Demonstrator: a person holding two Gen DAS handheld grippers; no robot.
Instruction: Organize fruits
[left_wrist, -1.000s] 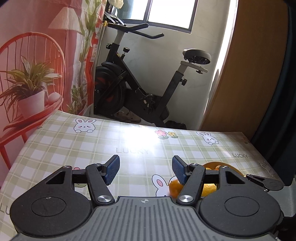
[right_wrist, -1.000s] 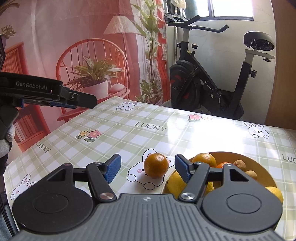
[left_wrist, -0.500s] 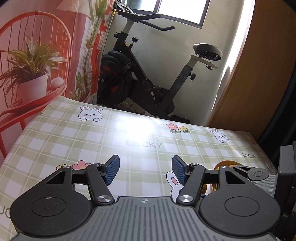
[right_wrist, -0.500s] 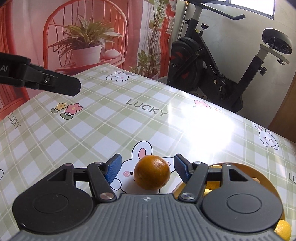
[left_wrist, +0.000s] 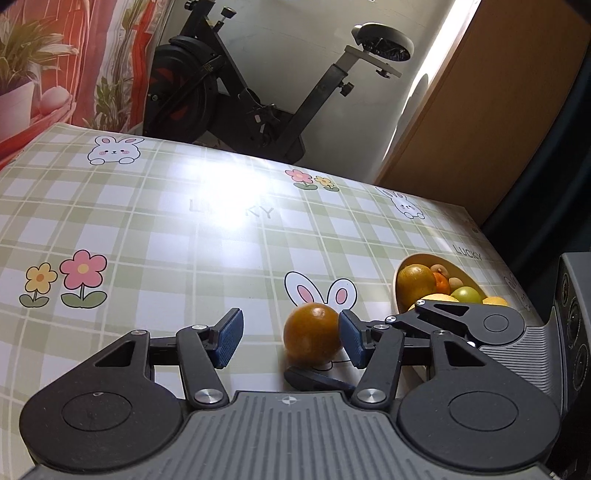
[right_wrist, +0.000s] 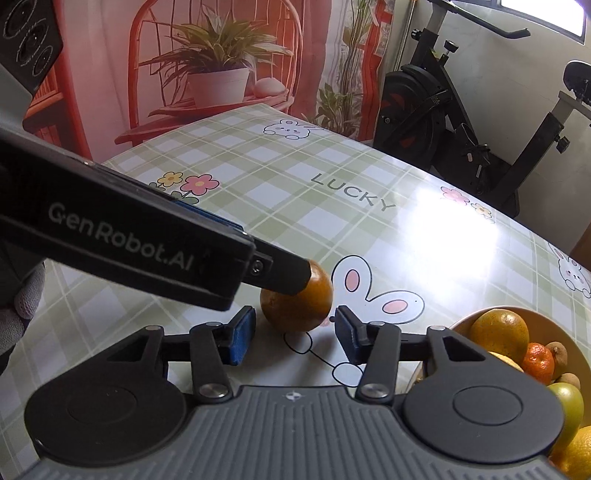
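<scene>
Two pairs of tongs converge on one loose orange (right_wrist: 295, 301), which sits on the desk (right_wrist: 295, 192) over the printed rabbit, just left of the bowl (right_wrist: 461, 325) of mixed fruit. In the right wrist view the right tongs (right_wrist: 293, 336) are spread wide with the orange just ahead of the gap and centred on it, neither pad touching it. The left tongs (left_wrist: 290, 341) are also open and come in from the side away from the bowl; in the left wrist view the orange lies hard against their right-hand pad, with a wide space to the other pad, and the right wrist view shows one of their finger tips overlapping the fruit's upper left. Being round, the orange has no long axis to line up with. The right tongs look the better placed: a short push forward would likely bracket the fruit squarely, while the left pair would first have to shift toward the bowl.
</scene>
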